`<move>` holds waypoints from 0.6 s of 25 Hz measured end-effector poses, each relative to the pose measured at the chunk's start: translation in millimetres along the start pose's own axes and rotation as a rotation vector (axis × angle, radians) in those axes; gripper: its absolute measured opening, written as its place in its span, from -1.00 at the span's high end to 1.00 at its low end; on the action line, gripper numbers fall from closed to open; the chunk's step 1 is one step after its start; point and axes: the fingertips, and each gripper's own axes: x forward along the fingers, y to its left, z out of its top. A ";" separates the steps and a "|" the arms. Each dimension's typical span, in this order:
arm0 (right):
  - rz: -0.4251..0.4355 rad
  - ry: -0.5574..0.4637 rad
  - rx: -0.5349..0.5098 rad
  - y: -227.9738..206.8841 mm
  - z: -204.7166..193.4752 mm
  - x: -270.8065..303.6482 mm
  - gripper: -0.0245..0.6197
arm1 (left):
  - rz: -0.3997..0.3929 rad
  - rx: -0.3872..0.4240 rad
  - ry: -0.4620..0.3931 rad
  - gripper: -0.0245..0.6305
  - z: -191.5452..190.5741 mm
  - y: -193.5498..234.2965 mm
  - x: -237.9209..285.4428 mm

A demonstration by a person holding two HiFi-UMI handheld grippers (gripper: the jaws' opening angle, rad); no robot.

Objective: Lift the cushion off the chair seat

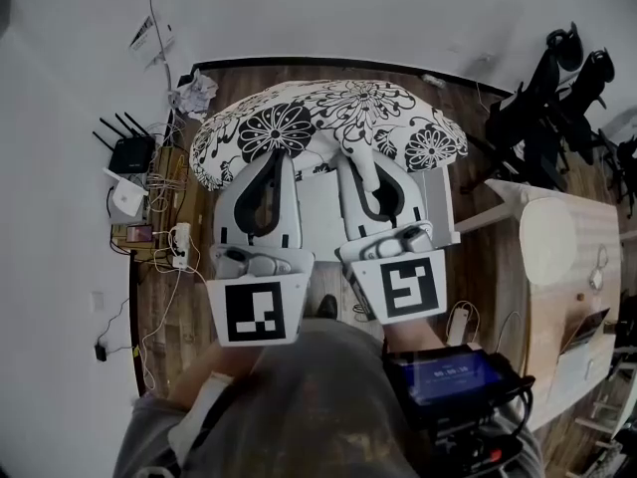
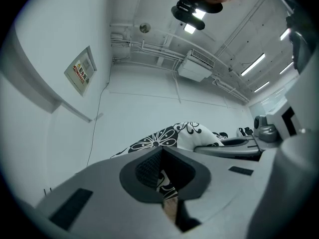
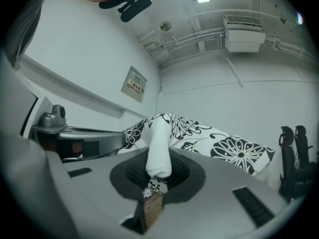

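Observation:
The cushion, white with black flowers, bulges out beyond both grippers over the white chair seat. My left gripper is shut on its near edge at the left, and my right gripper is shut on that edge just to the right. In the left gripper view the jaws are closed with patterned cloth pinched between them, and the cushion rises behind. In the right gripper view a white fold of the cushion is clamped in the gripper. Whether the cushion still touches the seat is hidden.
A router, a power strip and loose cables lie on the wooden floor at the left. Crumpled paper sits by the wall. Black office chairs stand at the right, with a pale table nearer. A screen device hangs at my waist.

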 end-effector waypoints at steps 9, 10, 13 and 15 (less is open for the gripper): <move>-0.017 -0.020 -0.009 -0.1 12.4 -9.0 0.81 | -0.003 0.003 -0.018 0.91 9.1 -3.2 -5.1; -0.018 -0.019 -0.010 0.1 12.6 -9.2 0.81 | -0.003 0.002 -0.018 0.91 9.6 -3.0 -5.2; -0.018 -0.010 -0.015 0.9 12.7 -8.4 0.81 | -0.003 -0.006 -0.018 0.91 10.6 -1.6 -4.9; -0.019 -0.011 -0.018 1.0 13.5 -8.3 0.81 | -0.005 -0.007 -0.019 0.91 11.1 -1.6 -5.0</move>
